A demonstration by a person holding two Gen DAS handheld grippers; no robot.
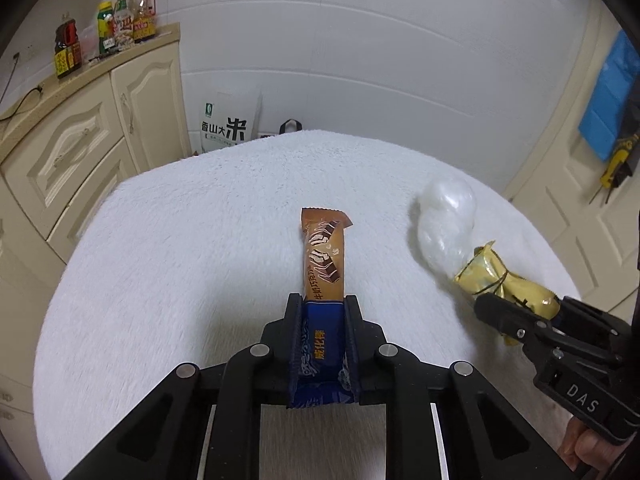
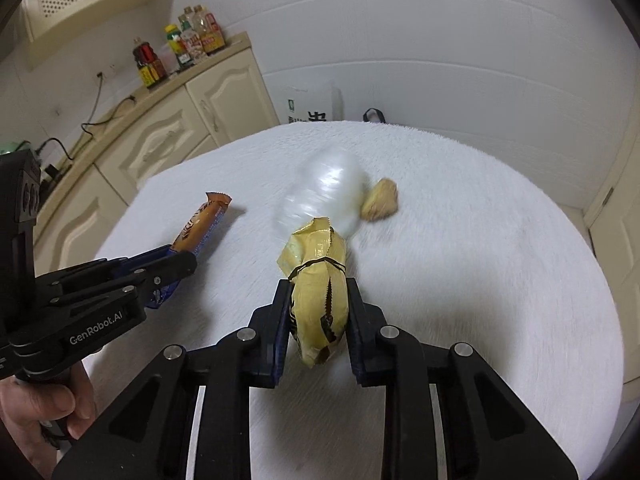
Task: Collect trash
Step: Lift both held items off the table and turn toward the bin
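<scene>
**Both claws clamped on wrappers over the white table**

The left claw (image 1: 322,300) is closed tight on a long brown-and-blue wafer wrapper (image 1: 323,256), pinching its blue end between the two black fingers so that the brown end sticks out forward over the fuzzy white table (image 1: 180,240). A hand (image 2: 44,408) grips that tool's handle at the lower left of the right wrist view.

The right claw (image 2: 316,296) is clamped on a crumpled yellow wrapper (image 2: 318,280), whose serrated seam runs down between the pads. No earlier view shows it, so I say only that the pads press on the foil from both sides.

Just beyond the yellow wrapper, touching or nearly touching its far tip, lies a wad of clear plastic film (image 2: 328,192), blurred. Beside the film, on its right, sits a small tan lump (image 2: 380,198) on the cloth; what it is I cannot tell.

Off to the left stands a cream cabinet (image 1: 80,140) with several sauce bottles (image 1: 106,32) on top. A rice sack (image 1: 228,124) leans against the wall behind the table.
</scene>
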